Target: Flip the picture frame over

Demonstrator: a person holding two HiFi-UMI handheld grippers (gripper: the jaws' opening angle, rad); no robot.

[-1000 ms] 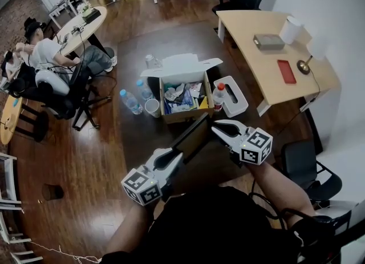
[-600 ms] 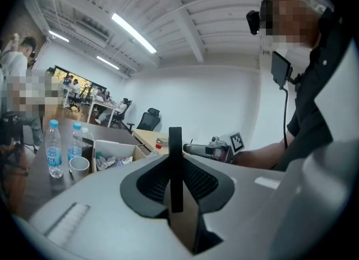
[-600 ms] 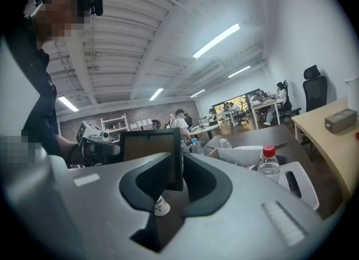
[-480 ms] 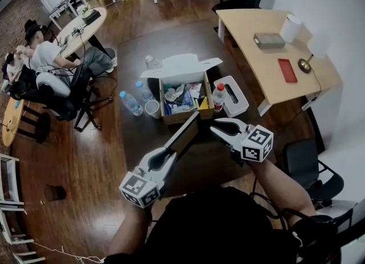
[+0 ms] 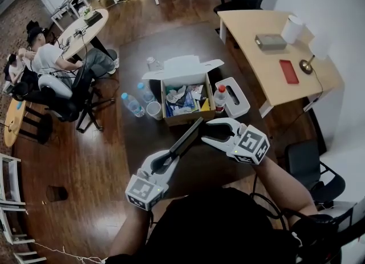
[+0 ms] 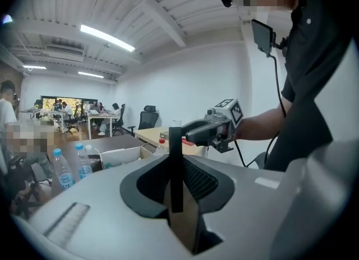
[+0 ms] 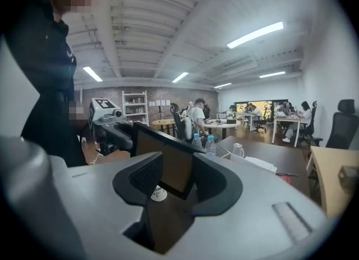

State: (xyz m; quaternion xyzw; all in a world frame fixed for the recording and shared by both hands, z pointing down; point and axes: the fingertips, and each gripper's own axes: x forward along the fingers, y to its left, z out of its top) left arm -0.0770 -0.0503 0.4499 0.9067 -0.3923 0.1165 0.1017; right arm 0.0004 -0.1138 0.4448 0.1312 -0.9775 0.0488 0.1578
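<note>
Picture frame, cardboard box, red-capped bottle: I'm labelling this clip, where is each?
picture frame (image 5: pixel 187 137), head view, middle of its dark edge.
cardboard box (image 5: pixel 182 66), head view, open white flap.
red-capped bottle (image 5: pixel 219 98), head view, its body.

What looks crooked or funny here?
The picture frame stands tilted on edge in the air, not lying flat. The left gripper pinches one end. The right gripper has just been opening its jaws, which sit loose around the other end. Nothing looks spilled or broken.

The box (image 5: pixel 182 116) sits on the table (image 5: pixel 137 52) with bottles (image 5: pixel 131 104) at its left, the picture frame (image 5: pixel 188 135) just before it.
</note>
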